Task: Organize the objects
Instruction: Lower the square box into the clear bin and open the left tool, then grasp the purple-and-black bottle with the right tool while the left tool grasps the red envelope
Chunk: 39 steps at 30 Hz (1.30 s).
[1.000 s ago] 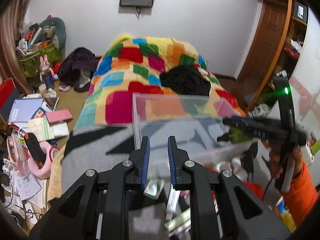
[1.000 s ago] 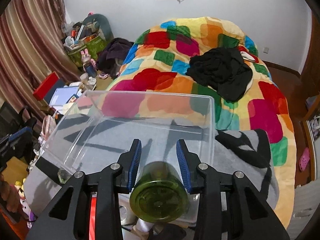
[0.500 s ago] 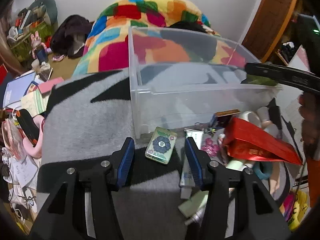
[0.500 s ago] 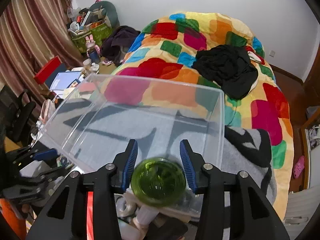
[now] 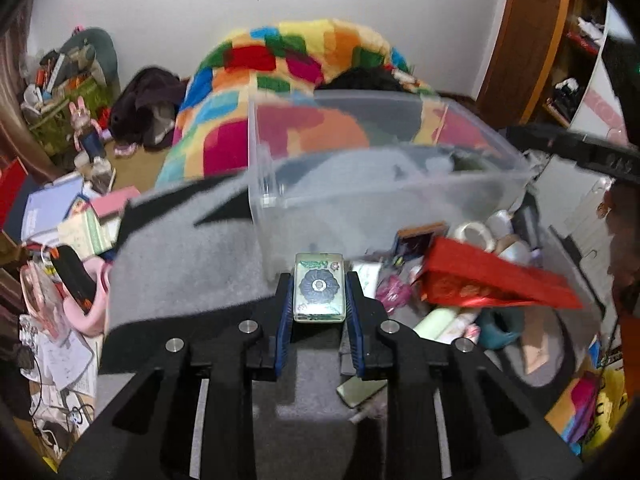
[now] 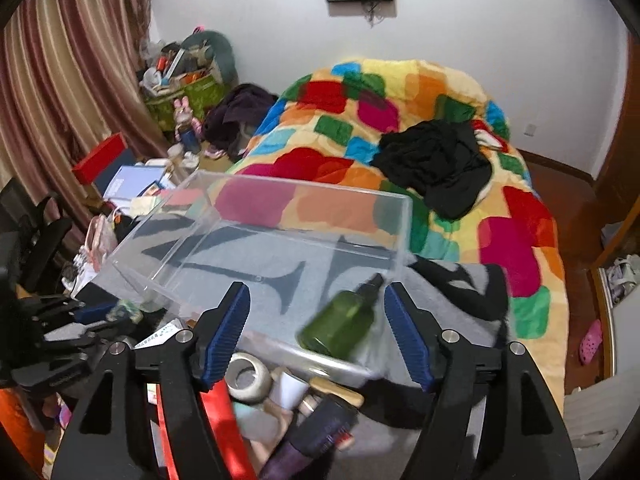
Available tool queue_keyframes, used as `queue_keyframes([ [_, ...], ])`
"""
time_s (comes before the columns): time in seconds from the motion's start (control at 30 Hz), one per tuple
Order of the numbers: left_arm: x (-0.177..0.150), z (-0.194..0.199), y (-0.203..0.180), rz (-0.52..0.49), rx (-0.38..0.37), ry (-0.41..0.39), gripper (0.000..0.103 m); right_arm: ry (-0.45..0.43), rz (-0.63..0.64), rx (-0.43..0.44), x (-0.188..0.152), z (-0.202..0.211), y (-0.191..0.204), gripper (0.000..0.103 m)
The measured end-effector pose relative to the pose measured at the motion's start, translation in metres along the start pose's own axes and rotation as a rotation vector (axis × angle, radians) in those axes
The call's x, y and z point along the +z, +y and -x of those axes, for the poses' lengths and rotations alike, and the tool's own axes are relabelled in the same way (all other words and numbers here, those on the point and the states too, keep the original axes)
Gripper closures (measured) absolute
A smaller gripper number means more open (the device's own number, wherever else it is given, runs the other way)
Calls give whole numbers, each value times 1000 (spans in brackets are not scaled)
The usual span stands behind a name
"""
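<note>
No legible text, label or brand in either view. Right gripper arm (image 5: 580, 152), at the left-wrist view's right edge: pale embossed characters, blurred, unreadable. Red packet (image 5: 492, 280): gold ornament, no letters made out. Small white card (image 6: 160, 336): fine print, too small to read.

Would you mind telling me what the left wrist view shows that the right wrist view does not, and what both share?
Left wrist only: the left gripper closing on a small clear flowered case, and a red packet beside it.

Right wrist only: the right gripper opening, a blurred green bottle between its pads but touching neither, over the bin's near corner, and a black garment on the quilt.

Both: the clear plastic bin on the grey blanket and the colourful quilt.
</note>
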<state>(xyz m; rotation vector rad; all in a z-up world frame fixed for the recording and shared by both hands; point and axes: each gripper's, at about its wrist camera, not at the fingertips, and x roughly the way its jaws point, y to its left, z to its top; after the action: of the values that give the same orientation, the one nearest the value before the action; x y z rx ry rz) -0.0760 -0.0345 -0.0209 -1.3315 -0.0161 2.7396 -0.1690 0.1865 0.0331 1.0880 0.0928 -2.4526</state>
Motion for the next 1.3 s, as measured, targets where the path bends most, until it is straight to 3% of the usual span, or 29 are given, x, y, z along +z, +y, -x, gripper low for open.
queue_keyframes([
  [0.17,25,23,-1,-1,-8,-88,79,-29,-58,-4,-9,15,-11,36],
  [0.3,49,20,0,17,-10,-101,79,-29,-80,-19,-23,19,-13,36],
  [0.7,74,-36,10,50,40,19,79,76,-179,14,-70,-6,-24,37],
  [0.9,68,-36,3,35,27,27,78,113,-185,54,-80,-17,-22,58],
  [1.0,64,-28,-5,11,25,13,72,116,-192,74,-79,-18,-23,66],
  [1.13,54,-8,-16,-15,-4,-22,50,131,-168,80,-81,-23,-18,70],
  [1.3,34,8,-31,-55,-54,-28,41,118,-142,58,-83,-19,-16,80],
])
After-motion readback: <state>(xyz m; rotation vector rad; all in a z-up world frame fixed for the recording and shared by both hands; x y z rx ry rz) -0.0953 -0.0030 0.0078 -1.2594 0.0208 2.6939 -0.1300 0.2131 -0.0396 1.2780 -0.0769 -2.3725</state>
